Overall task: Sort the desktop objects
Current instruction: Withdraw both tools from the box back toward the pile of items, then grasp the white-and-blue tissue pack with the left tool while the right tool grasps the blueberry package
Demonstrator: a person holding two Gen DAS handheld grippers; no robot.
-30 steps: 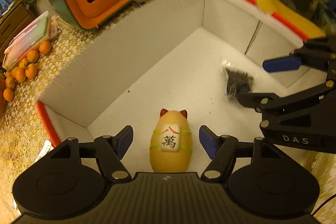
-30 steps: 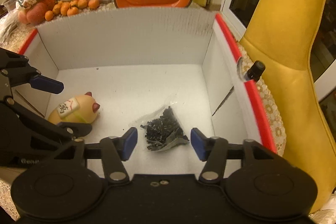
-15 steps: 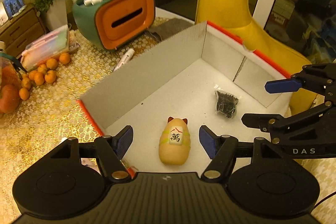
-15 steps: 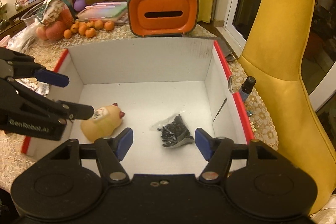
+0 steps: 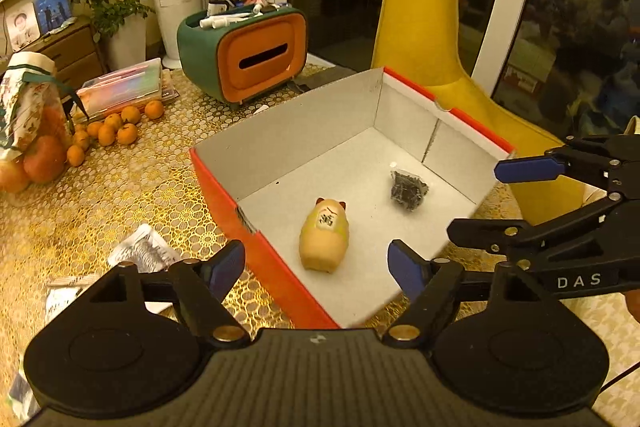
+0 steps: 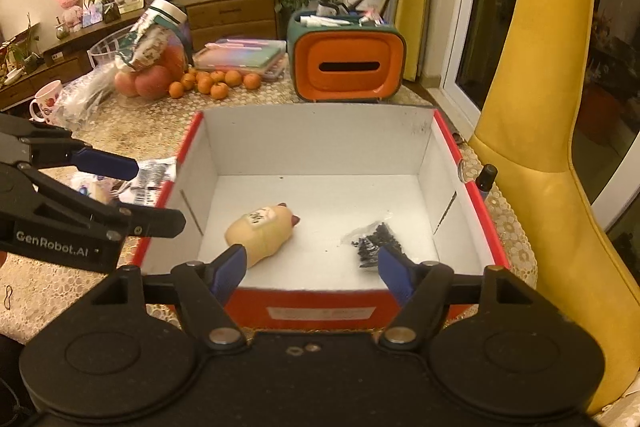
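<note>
Both hand-held grippers risen from box point(image 6: 320, 303) (jaws just widened, empty).

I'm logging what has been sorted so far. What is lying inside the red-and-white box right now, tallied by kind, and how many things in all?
Inside the box:
Cat figurine: 1
Clear bag of small black parts: 1
Total: 2
Neither gripper holds either thing.
</note>
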